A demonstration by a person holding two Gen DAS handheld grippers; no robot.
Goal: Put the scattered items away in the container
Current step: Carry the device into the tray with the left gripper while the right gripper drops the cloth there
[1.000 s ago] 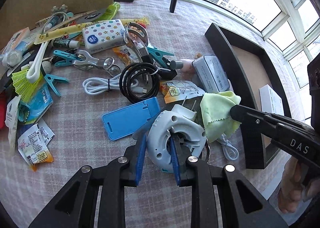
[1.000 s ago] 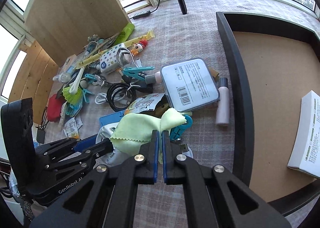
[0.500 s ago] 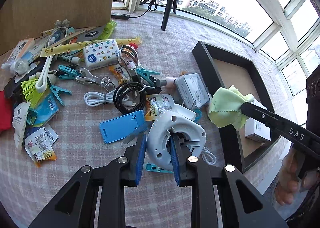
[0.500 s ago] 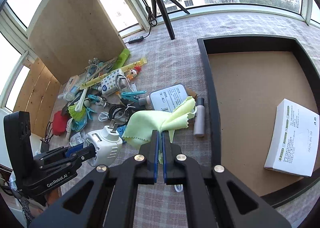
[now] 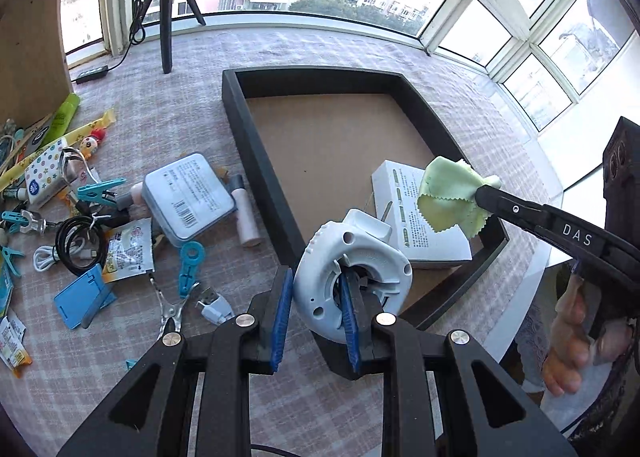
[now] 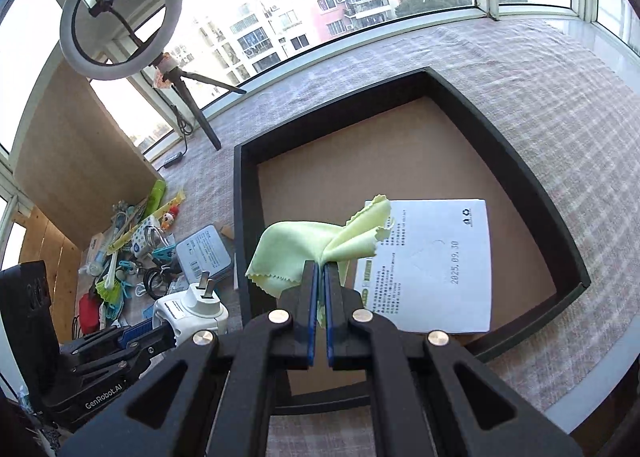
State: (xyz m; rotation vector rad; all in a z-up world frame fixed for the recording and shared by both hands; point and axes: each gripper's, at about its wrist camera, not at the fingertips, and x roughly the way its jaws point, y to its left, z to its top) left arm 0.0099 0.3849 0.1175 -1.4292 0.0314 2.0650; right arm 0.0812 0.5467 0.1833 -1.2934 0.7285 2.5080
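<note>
The left tongs (image 5: 316, 321) are clamped on the rim of a white plug-in cord reel (image 5: 352, 269), held over the near wall of the black tray (image 5: 256, 161). The right tongs (image 6: 319, 321) are pinched shut on a green cleaning cloth (image 6: 304, 245), hanging above the white booklet (image 6: 440, 261) inside the tray. The reel's plug prongs point up and away, its disc standing on edge. Likely risk: released here, the reel may strike the tray wall and roll out onto the table (image 5: 192, 105).
</note>
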